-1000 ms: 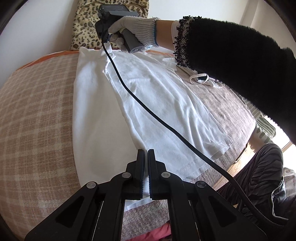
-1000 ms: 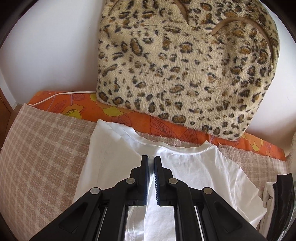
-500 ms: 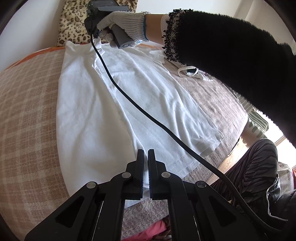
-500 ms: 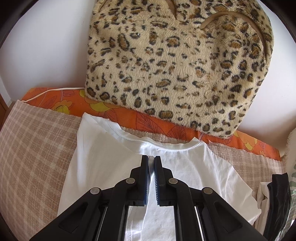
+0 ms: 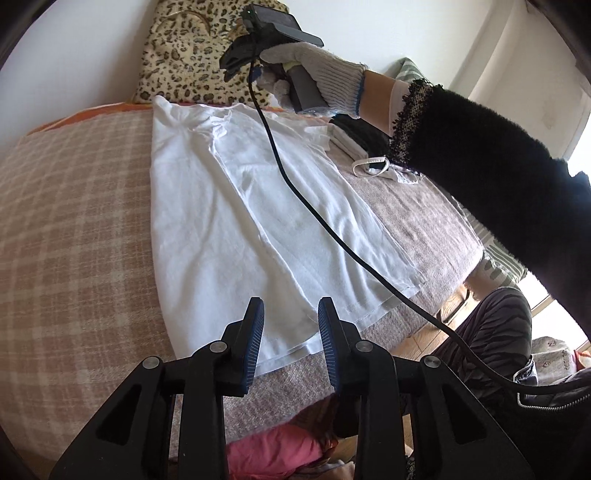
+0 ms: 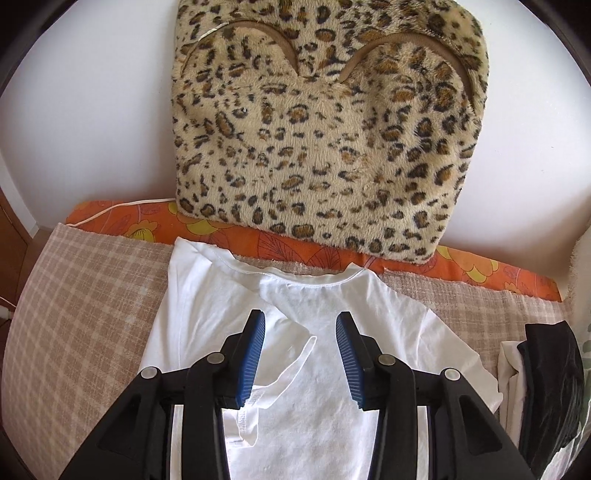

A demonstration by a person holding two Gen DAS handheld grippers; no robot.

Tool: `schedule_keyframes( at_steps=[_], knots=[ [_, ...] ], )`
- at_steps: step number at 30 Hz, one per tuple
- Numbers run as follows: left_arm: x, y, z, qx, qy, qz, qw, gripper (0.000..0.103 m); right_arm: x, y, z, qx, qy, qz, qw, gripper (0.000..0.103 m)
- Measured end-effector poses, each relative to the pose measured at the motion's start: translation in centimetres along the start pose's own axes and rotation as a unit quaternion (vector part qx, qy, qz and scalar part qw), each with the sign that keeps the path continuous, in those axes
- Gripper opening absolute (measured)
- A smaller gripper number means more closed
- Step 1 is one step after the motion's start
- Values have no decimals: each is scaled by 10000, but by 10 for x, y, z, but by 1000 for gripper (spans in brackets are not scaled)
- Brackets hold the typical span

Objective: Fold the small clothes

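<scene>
A white T-shirt [image 5: 229, 206] lies flat on a beige checked bed cover [image 5: 74, 229], its left side folded over the middle. My left gripper [image 5: 290, 314] is open and empty just above the shirt's bottom hem. My right gripper [image 6: 300, 325] is open and empty above the folded sleeve [image 6: 288, 354] near the collar [image 6: 310, 278]. In the left wrist view the right gripper's body [image 5: 273, 33], held by a gloved hand, hovers over the collar end.
A leopard-print cushion [image 6: 325, 122] leans on the wall behind the shirt, over an orange flowered edge [image 6: 236, 232]. Folded black and white clothes [image 6: 546, 376] lie to the right. A black cable [image 5: 332, 229] hangs across the shirt. The bed's edge [image 5: 436, 325] is to the right.
Both grippers have opened and let go of the shirt's folded edge. The right gripper has lifted a little above the collar end.
</scene>
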State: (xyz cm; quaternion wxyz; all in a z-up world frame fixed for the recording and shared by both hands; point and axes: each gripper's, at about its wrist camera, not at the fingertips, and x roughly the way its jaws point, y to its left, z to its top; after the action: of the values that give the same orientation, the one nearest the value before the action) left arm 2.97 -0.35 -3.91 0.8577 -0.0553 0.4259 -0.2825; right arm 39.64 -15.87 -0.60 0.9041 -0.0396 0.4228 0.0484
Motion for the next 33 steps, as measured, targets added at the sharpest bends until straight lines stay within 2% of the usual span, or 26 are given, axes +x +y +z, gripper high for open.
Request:
schedule_keyframes(
  at_steps=[7, 13, 16, 23, 28, 33],
  knots=[
    [-24, 16, 11, -102, -552, 414, 9976, 29, -67, -20, -39, 74, -315, 481, 9983, 45],
    [-25, 1, 13, 149, -713, 537, 9959, 29, -112, -44, -73, 271, -503, 740, 9956, 48],
    [-20, -10, 11, 335, -728, 563, 9952, 29, -135, -55, -91, 244, -659, 643, 9954, 50],
    [0, -49, 9, 883, -686, 376, 9930, 29, -173, -102, -139, 526, -786, 700, 9931, 59],
    [19, -89, 4, 1500, -659, 317, 9860, 29, -185, -141, -169, 846, -894, 742, 9896, 63],
    [48, -125, 4, 1739, -450, -118, 9837, 29, -186, -180, -188, 1190, -930, 1161, 9817, 63]
  ],
)
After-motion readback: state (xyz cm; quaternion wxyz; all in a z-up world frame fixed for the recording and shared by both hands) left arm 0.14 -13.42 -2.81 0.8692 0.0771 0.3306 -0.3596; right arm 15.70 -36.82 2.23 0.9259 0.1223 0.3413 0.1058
